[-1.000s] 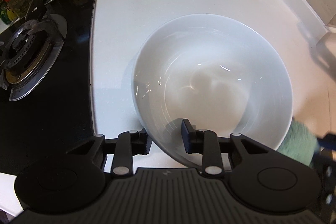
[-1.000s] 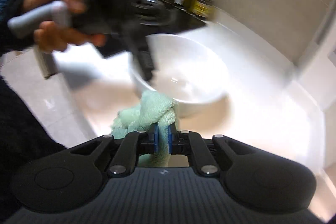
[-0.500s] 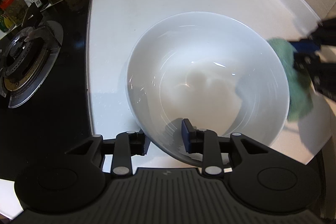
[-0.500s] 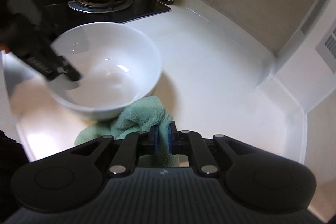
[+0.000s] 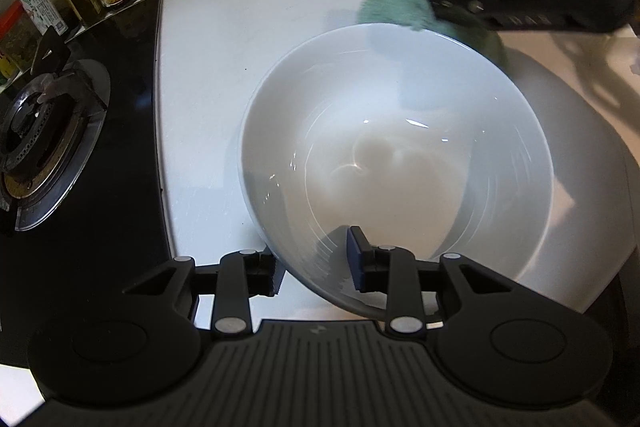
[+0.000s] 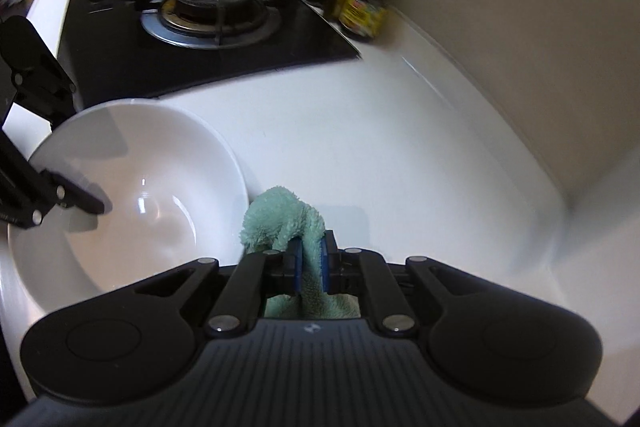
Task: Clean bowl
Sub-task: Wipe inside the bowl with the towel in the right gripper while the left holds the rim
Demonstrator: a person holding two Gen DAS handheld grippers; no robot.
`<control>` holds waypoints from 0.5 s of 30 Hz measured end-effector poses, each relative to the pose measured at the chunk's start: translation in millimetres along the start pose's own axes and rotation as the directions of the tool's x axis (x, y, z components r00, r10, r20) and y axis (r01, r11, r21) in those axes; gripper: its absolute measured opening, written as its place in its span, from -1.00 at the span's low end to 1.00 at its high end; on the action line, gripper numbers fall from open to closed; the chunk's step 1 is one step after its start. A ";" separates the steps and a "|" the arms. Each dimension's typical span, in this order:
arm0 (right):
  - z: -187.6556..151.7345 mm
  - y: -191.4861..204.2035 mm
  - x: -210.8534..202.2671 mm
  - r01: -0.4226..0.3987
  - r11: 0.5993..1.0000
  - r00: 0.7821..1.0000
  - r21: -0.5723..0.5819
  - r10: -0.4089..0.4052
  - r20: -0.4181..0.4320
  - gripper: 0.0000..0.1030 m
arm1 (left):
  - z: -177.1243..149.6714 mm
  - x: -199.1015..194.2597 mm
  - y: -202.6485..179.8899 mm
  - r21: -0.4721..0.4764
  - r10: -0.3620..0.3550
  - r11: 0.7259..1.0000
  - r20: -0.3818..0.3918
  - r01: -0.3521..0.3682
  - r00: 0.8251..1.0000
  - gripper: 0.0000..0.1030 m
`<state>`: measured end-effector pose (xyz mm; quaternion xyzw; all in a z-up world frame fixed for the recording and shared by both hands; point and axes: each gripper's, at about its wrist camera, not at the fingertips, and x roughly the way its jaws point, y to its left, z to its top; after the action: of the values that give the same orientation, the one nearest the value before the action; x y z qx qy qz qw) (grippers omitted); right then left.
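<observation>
A: Bowl (image 5: 396, 163) on the white table (image 5: 240, 7), just beside the edge of the black stove (image 5: 80, 155), near the table's front edge. White, glazed, deep; glare streaks on the inner wall. Possibly tilted toward the left tongs, hard to tell through the fisheye.

B: Left tongs (image 5: 316, 259) pinching the near rim, one finger (image 5: 356, 259) inside the bowl, the other outside against the wall. Narrow gap, filled by the rim. Seen from the right wrist as a dark arm across the bowl's far side.

A: Right tongs (image 6: 308, 263) clamped on a green cloth (image 6: 284, 219), closed almost flat. Cloth bunched up above the fingertips, tail hanging below. Just outside the bowl's rim, at the side facing the back wall; touching or not, impossible to say.

B: Handling, as a guess: hard, stiff, likely ceramic, some weight. Slick glaze, so a rim pinch apt to slide or twist under sideways rubbing. Chip risk if knocked on the stove edge.

A: Best hold probably right there at the rim, deep as the fingers allow, opposite the wiping side. Cloth soft, light, compliant; good for pressing into the curve. Wiping of the inside not yet begun, by the look of it.

B: Jars and bottles (image 6: 360, 11) at the table's back edge, well apart.
</observation>
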<state>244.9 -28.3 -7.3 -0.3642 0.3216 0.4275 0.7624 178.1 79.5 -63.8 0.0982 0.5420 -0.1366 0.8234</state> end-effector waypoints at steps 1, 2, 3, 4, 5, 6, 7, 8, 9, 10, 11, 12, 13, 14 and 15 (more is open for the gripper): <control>8.1 0.1 3.7 -0.016 0.999 1.000 -0.035 0.016 0.003 -0.86 | 0.4 0.2 -0.6 0.005 -0.001 1.000 0.000 0.001 1.000 -0.27; 14.2 2.1 6.5 -0.031 0.997 0.999 -0.064 0.032 0.006 -0.86 | 1.1 0.6 -0.6 0.009 -0.003 1.000 0.000 0.003 1.000 -0.27; 20.3 4.1 9.4 -0.046 0.995 0.999 -0.092 0.047 0.009 -0.86 | 1.8 0.8 -0.6 0.009 -0.005 1.000 0.000 0.005 1.000 -0.27; 26.4 6.0 12.2 -0.061 0.991 0.998 -0.121 0.063 0.011 -0.86 | 2.6 1.2 -1.0 0.016 -0.006 1.000 0.001 0.006 1.000 -0.27; 32.5 8.0 15.0 -0.076 0.986 0.997 -0.149 0.078 0.012 -0.86 | 3.5 1.8 -1.0 0.020 -0.009 1.000 0.003 0.009 1.000 -0.27; 38.4 10.2 17.5 -0.090 0.980 0.995 -0.177 0.094 0.014 -0.86 | 3.9 1.6 -1.7 0.022 -0.011 1.000 0.003 0.011 1.000 -0.27; 42.9 13.4 18.5 -0.104 0.975 0.994 -0.198 0.110 0.020 -0.86 | 5.1 2.3 -1.3 0.025 -0.013 1.000 0.004 0.013 1.000 -0.27; 46.6 16.9 18.8 -0.119 0.970 0.992 -0.214 0.127 0.026 -0.86 | 6.4 2.8 -1.5 0.032 -0.013 0.999 0.007 0.013 1.000 -0.27; 52.4 22.8 18.9 -0.146 0.960 0.987 -0.238 0.159 0.033 -0.86 | 7.2 3.2 -1.5 0.034 -0.014 0.999 0.008 0.014 1.000 -0.28; 57.7 28.6 19.0 -0.172 0.950 0.981 -0.262 0.188 0.039 -0.86 | 8.0 3.5 -1.6 0.037 -0.015 0.999 0.010 0.015 1.000 -0.28; 60.5 34.1 18.8 -0.188 0.941 0.977 -0.281 0.208 0.041 -0.86 | 8.9 3.9 -1.6 0.040 -0.017 0.999 0.012 0.016 1.000 -0.28; 63.1 39.9 18.6 -0.205 0.932 0.973 -0.300 0.228 0.041 -0.86 | 9.7 4.2 -1.6 0.042 -0.018 0.999 0.014 0.017 1.000 -0.28; 64.7 45.5 18.0 -0.221 0.924 0.969 -0.311 0.245 0.040 -0.86 | 10.4 4.7 -1.2 0.046 -0.018 0.999 0.019 0.017 1.000 -0.29; 64.4 47.6 16.7 -0.229 0.922 0.966 -0.312 0.254 0.042 -0.86 | 11.0 5.2 -0.8 0.049 -0.019 0.999 0.024 0.018 1.000 -0.29; 63.9 50.5 14.4 -0.244 0.917 0.961 -0.315 0.272 0.048 -0.86 | 11.5 5.3 -1.3 0.056 -0.019 0.998 0.027 0.017 0.999 -0.29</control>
<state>217.7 49.4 0.7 -0.4125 0.2617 0.5849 0.6475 189.6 74.1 -64.2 0.1143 0.5273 -0.1605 0.8265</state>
